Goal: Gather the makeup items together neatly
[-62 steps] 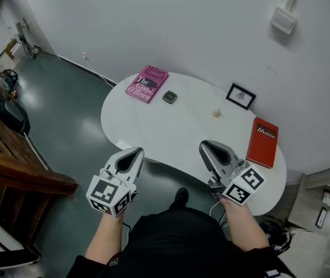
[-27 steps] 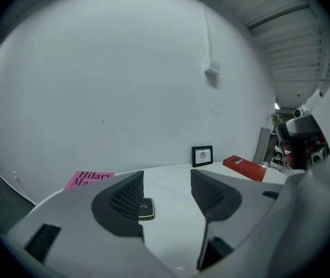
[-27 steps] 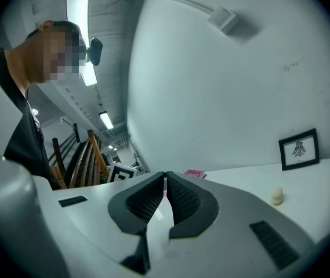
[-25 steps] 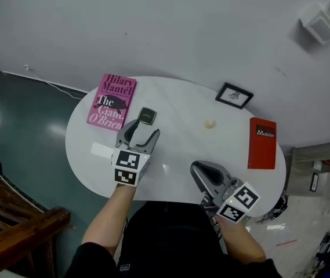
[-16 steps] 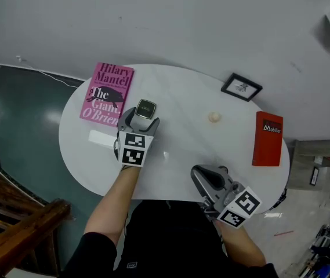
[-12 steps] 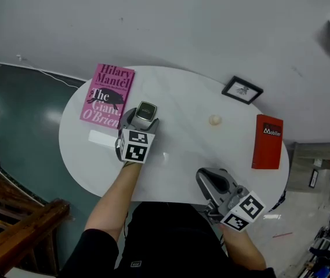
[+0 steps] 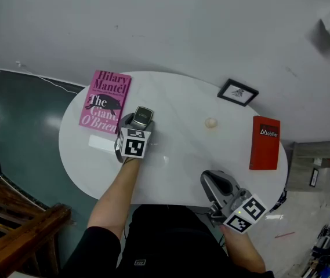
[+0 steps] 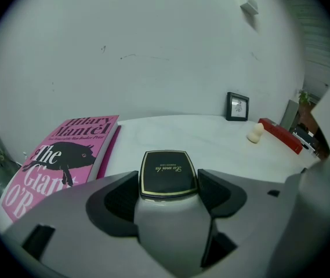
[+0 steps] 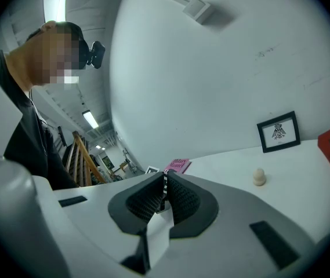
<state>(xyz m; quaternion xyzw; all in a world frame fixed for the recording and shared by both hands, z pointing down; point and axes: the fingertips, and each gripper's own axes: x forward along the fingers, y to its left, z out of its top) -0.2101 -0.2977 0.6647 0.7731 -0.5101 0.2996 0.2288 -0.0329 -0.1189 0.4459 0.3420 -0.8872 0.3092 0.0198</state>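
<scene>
A black compact with a gold rim lies flat on the white table, just right of the pink book. My left gripper is down at the table with the compact between its jaws. The jaws have just been closing a little; the pads stand right beside the compact's sides and I see no squeeze. A small beige sponge stands apart at mid-table. My right gripper hovers at the near edge, shut on nothing.
A pink book lies at the table's left end, with a flat white slip below it. A small framed picture stands at the back by the wall. A red book lies at the right end.
The left gripper has come down from above the table and now straddles the compact, its jaws wider than a second ago. The right gripper has drifted slightly toward the near edge.
</scene>
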